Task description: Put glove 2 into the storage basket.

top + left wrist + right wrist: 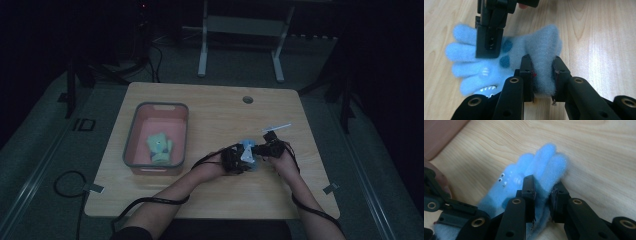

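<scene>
Fuzzy blue finger-shaped glove [529,50]

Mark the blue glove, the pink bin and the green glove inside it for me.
blue glove [524,47], left gripper view, on its fuzzy palm.
pink bin [156,107], high view, on its far grey rim.
green glove [160,147], high view, on its middle, inside the bin.

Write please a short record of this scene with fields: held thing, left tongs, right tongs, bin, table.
held thing: blue fuzzy glove, lying on the table
left tongs: shut on the glove's cuff end
right tongs: shut on the glove's fingers
bin: pink inside, grey rim, holds a green glove
table: light wood, round hole near far edge
</scene>
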### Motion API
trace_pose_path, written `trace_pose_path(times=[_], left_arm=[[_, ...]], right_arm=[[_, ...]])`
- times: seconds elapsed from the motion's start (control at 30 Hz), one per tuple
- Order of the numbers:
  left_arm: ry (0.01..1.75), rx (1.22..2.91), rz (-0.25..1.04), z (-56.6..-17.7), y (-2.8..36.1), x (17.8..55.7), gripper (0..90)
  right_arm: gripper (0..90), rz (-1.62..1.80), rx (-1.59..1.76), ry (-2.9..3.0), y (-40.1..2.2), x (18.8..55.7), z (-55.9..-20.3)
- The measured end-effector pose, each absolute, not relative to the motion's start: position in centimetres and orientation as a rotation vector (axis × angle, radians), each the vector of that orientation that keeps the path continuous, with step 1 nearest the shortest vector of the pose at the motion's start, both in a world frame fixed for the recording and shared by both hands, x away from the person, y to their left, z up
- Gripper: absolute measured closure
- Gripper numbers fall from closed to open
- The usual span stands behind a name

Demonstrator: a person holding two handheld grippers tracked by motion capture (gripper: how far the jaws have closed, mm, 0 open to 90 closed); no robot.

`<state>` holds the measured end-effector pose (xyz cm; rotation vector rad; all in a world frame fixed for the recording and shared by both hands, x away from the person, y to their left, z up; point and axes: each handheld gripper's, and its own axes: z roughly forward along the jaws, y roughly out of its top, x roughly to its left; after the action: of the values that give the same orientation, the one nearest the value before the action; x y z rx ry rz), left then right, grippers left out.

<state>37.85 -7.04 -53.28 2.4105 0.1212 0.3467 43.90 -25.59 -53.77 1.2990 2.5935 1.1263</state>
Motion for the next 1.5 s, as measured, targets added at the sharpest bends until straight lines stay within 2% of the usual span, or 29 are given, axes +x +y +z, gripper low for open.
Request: trace_pose_path(times=[0.83, 1.5], left_arm=[[0.102, 2.429, 0.398, -46.9, -2.5, 36.5, 75.6], [0.132, 2.466, 0.451, -44.1, 1.4, 36.3, 75.6]], right_arm=[[77.1, 1.261, 1.143, 2.606, -21.5, 43.2, -48.2], [77.2, 1.322, 1.042, 2.636, -17.5, 43.8, -46.1]])
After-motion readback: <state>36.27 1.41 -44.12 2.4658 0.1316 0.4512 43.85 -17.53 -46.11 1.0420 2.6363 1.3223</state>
